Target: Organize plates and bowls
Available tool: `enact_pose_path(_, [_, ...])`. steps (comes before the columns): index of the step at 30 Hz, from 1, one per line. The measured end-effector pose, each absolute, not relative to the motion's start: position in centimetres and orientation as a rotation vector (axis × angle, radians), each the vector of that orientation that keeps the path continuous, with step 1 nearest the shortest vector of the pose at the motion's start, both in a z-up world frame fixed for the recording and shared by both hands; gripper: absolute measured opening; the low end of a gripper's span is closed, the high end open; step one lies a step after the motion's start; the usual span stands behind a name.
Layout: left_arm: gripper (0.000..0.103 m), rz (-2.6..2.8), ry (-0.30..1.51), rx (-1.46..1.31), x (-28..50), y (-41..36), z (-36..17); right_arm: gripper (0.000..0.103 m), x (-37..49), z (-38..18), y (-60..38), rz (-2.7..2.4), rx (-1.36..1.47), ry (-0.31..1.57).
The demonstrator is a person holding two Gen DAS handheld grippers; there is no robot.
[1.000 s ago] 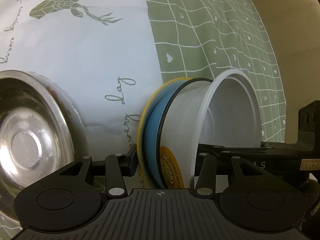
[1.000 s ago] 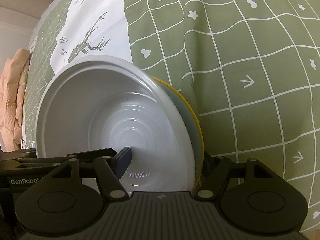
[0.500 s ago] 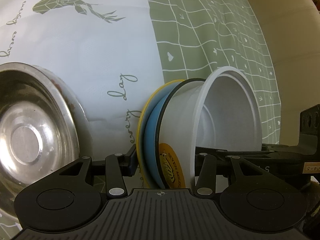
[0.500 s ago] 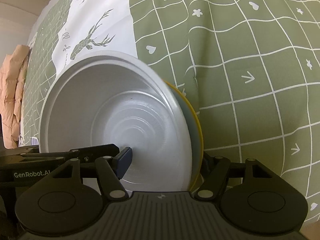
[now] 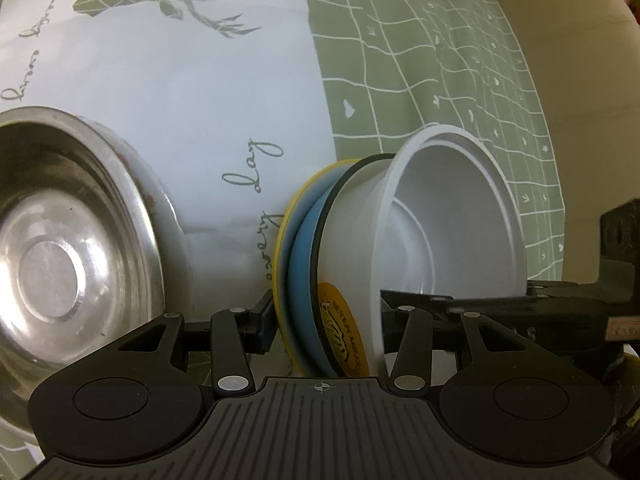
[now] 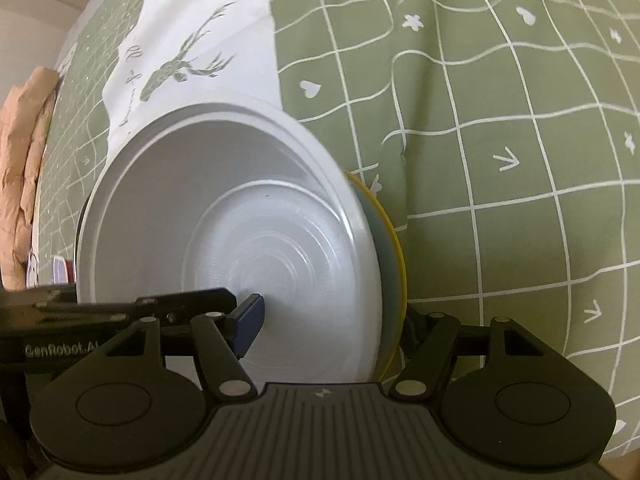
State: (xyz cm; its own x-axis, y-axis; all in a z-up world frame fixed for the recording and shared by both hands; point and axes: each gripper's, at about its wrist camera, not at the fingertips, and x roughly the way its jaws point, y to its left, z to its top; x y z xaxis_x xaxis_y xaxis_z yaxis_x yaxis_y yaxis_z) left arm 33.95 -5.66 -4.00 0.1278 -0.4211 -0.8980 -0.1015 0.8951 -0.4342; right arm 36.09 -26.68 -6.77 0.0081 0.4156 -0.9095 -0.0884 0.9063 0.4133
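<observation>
White plastic bowl (image 5: pixel 452 216), nested in a black-rimmed bowl (image 5: pixel 344 240), a blue plate (image 5: pixel 302 264) and a yellow plate (image 5: pixel 280 248), is held on edge above a table covered by a green checked cloth (image 6: pixel 500 120) with a white deer-print panel. Both grippers clamp this stack: the left gripper (image 5: pixel 324 316) pinches it across, the right gripper (image 6: pixel 332 316) with one finger inside the white bowl. Left of it sits a steel bowl (image 5: pixel 60 248).
</observation>
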Motion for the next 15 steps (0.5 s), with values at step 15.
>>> enact_pose_path(15, [0.054, -0.251, 1.424, -0.445, 34.8, -6.2, -4.3, 0.068, 36.4, -7.2, -27.7, 0.458, 0.31, 1.483])
